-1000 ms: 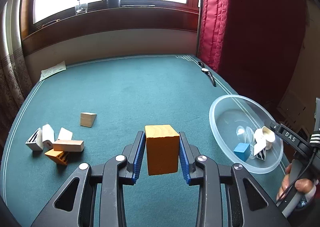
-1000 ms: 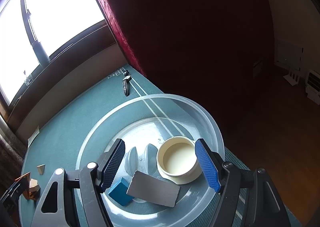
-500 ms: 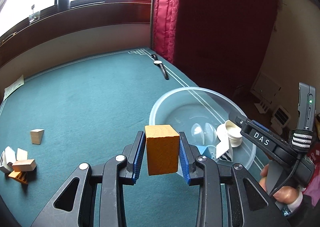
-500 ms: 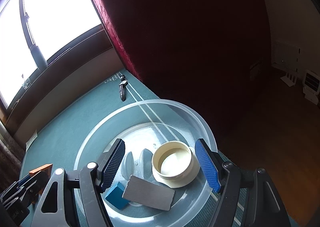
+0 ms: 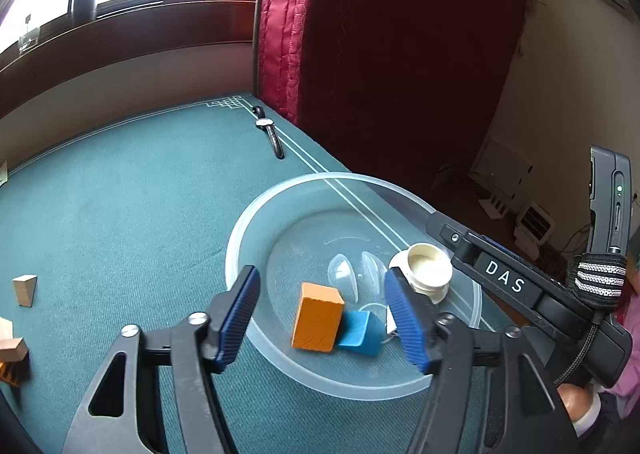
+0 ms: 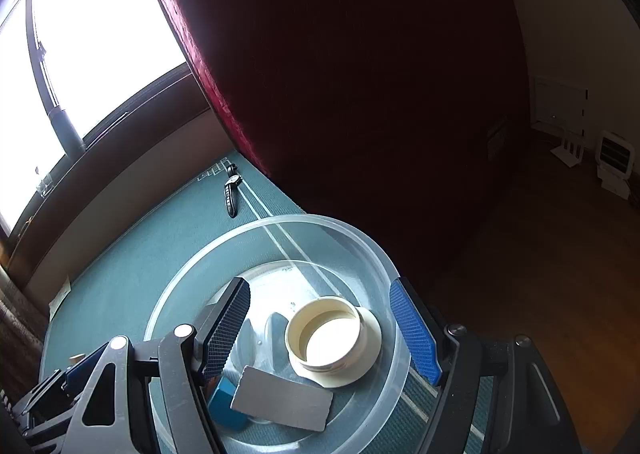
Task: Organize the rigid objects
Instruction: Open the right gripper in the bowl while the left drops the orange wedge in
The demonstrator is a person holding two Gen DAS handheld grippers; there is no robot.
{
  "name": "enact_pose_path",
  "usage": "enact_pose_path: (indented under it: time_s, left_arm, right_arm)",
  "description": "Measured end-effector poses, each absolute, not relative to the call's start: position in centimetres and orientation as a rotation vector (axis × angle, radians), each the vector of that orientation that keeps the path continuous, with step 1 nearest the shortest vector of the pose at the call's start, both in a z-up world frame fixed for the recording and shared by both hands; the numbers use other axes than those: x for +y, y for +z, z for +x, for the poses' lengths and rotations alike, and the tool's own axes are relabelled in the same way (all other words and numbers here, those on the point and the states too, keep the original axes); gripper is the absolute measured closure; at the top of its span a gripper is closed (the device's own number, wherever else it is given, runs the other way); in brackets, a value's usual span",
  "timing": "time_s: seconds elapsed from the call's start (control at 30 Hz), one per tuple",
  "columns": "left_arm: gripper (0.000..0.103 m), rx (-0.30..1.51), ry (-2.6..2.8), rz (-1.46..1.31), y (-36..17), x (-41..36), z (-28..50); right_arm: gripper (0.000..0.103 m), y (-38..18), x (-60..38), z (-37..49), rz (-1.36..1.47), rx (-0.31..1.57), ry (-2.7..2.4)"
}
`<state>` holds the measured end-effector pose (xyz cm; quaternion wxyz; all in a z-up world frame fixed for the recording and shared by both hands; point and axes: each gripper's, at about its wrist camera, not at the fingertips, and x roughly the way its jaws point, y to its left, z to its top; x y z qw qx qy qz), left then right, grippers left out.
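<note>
My left gripper [image 5: 326,318] is open above the near side of a clear plastic bowl [image 5: 280,198]. An orange block [image 5: 317,317] lies in the bowl between my fingers, leaning against a blue block [image 5: 360,332]. A cream round lid [image 5: 426,266] also sits in the bowl. My right gripper [image 6: 324,328] is open and empty over the same bowl [image 6: 352,232], above the cream lid [image 6: 332,338], a grey flat piece [image 6: 282,398] and the blue block [image 6: 224,394].
Wooden blocks [image 5: 25,290] lie on the green table [image 5: 120,194] at the far left. A wristwatch [image 5: 271,132] lies near the table's back edge by the red curtain [image 5: 360,34]. The bowl stands close to the table's right edge.
My left gripper carried the orange block right to over the bowl, then opened; the block now lies in the bowl. My right gripper stayed open over the bowl.
</note>
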<state>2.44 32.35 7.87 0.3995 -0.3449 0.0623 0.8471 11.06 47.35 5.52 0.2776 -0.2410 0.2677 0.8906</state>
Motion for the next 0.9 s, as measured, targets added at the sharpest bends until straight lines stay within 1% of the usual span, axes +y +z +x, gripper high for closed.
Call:
enact_pose_path:
  time_s: [0.4, 0.63, 0.77, 0.9]
  left_arm:
    - [0.033, 0.189, 2.283, -0.852, 8.2, 29.3, 2.2]
    - [0.032, 0.166, 2.373, -0.856, 8.4, 26.0, 1.8]
    - [0.032, 0.144, 2.436, -0.87, 8.4, 23.5, 1.4]
    - [0.032, 0.117, 2.495, -0.884, 8.4, 20.9, 0.8]
  right_arm:
    - [0.027, 6.3, 45.5, 10.8, -0.639, 0.675, 2.446]
    - [0.027, 6.8, 43.4, 10.6, -0.639, 0.612, 2.5]
    - [0.022, 7.1, 41.8, 10.3, -0.633, 0.563, 2.541]
    - [0.022, 7.1, 40.0, 9.5, -0.664, 0.531, 2.589]
